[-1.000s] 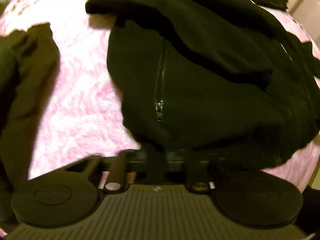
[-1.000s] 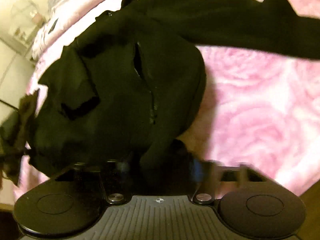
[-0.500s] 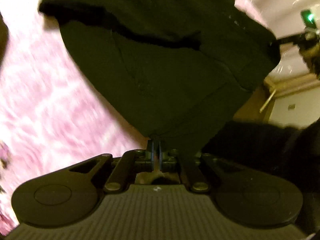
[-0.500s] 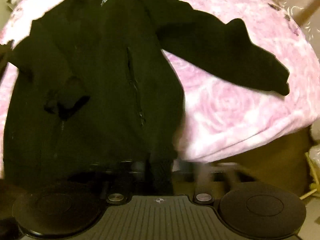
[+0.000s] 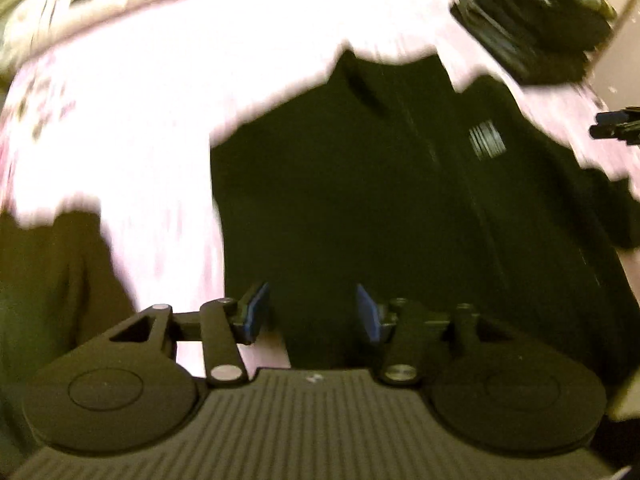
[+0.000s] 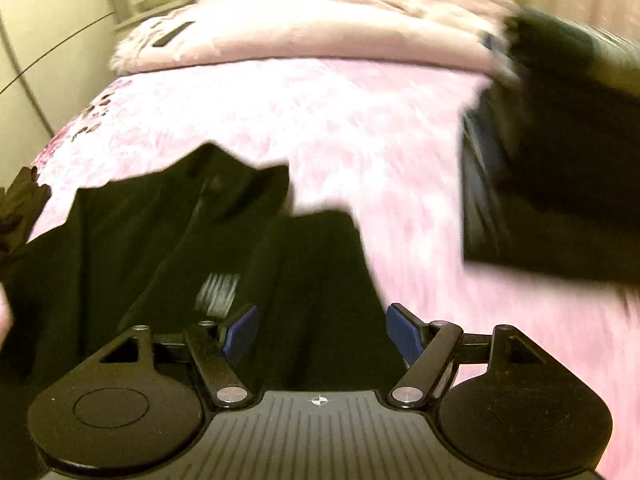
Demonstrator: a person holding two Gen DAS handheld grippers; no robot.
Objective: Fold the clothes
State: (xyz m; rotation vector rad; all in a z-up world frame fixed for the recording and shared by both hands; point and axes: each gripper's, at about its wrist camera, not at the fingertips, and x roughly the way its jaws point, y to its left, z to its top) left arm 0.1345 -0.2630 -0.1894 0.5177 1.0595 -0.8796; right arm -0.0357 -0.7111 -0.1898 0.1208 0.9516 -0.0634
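Left black plastic two-finger gripper (image 5: 312,312): blue pads, ribbed grey body, round discs, silver screws. Right black plastic two-finger gripper (image 6: 320,332): same, crosshair mark.

— Where does the jacket (image 5: 400,208) lie?

— Spread on the bedspread (image 5: 168,92), collar toward twelve o'clock in the left wrist view, its hem at six, under the left gripper (image 5: 311,312).

— What's around it?

— A stack of folded clothes (image 5: 532,28) at one o'clock, beyond the collar. Another garment (image 5: 52,280) at nine o'clock, apart from it.

— And from the right wrist?

— The jacket (image 6: 192,240) sits at eight o'clock, the stack (image 6: 552,168) at two, the pillow (image 6: 320,28) at twelve behind both.
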